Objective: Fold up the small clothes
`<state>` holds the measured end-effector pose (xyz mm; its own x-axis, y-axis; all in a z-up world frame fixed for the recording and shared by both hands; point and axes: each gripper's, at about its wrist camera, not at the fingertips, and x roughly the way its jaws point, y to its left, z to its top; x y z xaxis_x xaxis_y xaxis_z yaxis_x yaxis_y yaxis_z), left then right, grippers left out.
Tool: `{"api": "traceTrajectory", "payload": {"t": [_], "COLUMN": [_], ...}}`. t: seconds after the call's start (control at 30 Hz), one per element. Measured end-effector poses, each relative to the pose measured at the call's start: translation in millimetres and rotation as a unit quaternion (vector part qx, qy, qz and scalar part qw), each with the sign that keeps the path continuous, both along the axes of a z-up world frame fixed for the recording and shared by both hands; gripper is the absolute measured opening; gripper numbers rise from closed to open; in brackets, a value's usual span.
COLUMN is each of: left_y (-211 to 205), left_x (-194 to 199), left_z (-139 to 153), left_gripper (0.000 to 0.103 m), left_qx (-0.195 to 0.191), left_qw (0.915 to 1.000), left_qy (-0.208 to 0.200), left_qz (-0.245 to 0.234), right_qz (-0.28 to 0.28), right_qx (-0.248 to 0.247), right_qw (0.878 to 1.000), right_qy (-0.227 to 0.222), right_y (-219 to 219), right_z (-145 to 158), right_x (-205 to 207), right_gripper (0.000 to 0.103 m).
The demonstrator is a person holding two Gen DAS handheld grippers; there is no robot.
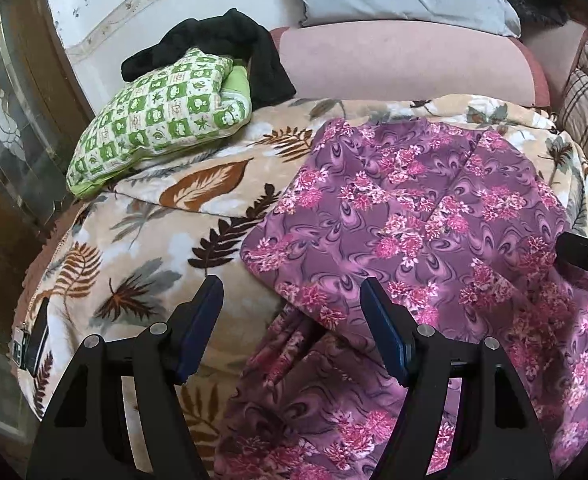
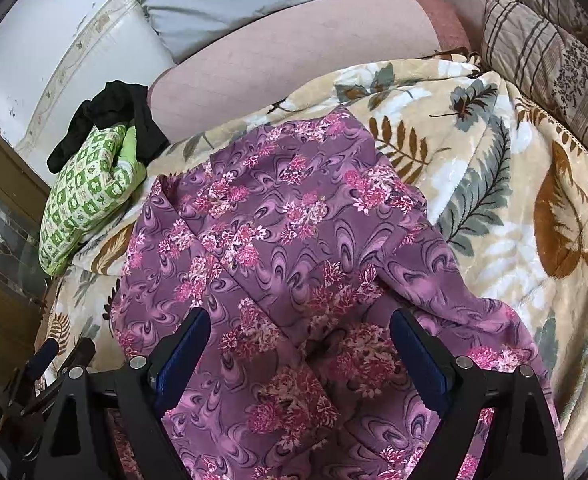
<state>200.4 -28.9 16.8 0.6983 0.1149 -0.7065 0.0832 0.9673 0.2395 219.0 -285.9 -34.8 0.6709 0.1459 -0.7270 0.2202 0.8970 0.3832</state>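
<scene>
Far to my left a green checked pillow (image 1: 161, 120) leans on the sofa with a black garment (image 1: 221, 44) heaped behind it; neither is my concern yet. My left claw (image 1: 291, 322) hovers with its jaws spread wide and nothing between them, one finger over the leaf-print blanket (image 1: 145, 240) and the other over the near left edge of the purple floral garment (image 1: 414, 216). That garment is what I am folding. It lies spread on the blanket ahead of both claws, its long axis running away from me toward the pink sofa back (image 1: 394, 64), with its near end bunched and spilling down over the front edge beneath my fingers. A diagonal seam or fold crosses the middle of it. My right claw (image 2: 296, 346) is also wide and empty, and sits squarely over the cloth, above a rumpled pocket in the fabric. To its right the garment's edge drapes off onto bare blanket, and striped cushions (image 2: 542, 52) stand at the far right. So the left claw is on the border of the cloth while the right is over its body. I judge the next grasp falls to each claw on its own near corner, then a lift forward along that long axis.
</scene>
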Motion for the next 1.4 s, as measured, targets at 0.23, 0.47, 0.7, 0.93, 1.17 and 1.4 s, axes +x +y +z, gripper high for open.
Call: {"api": "traceTrajectory", "payload": {"t": [0.23, 0.47, 0.7, 0.93, 1.17, 1.4], "left_y": [2.6, 5.2, 27.0, 30.8, 7.5, -37.0], "left_x": [-4.0, -3.8, 52.7, 167.2, 275.1, 323.3], "left_z": [9.4, 14.6, 35.4, 25.0, -19.6, -60.0], "left_gripper": [0.071, 0.071, 0.071, 0.071, 0.071, 0.071], "left_qx": [-0.02, -0.021, -0.109, -0.12, -0.112, -0.051], "left_qw": [0.9997, 0.9997, 0.9906, 0.9854, 0.9784, 0.9696], "left_qy": [-0.015, -0.012, 0.063, 0.108, 0.165, 0.232], "left_qz": [-0.007, -0.004, -0.053, -0.055, -0.053, -0.059], "right_qz": [0.0, 0.001, 0.047, 0.077, 0.069, 0.048], "right_qx": [-0.001, -0.009, 0.07, 0.081, 0.075, 0.059], "right_qw": [1.0, 1.0, 0.996, 0.993, 0.991, 0.985], "right_qy": [0.003, 0.002, 0.023, 0.031, 0.086, 0.152], "right_y": [-0.3, 1.4, -10.7, -75.7, -121.0, -129.1], "right_z": [0.4, 1.2, 10.5, 29.6, 8.3, -50.7], "right_x": [0.0, 0.0, 26.0, 105.7, 222.7, 279.3], "right_gripper": [0.091, 0.091, 0.091, 0.091, 0.082, 0.054]}}
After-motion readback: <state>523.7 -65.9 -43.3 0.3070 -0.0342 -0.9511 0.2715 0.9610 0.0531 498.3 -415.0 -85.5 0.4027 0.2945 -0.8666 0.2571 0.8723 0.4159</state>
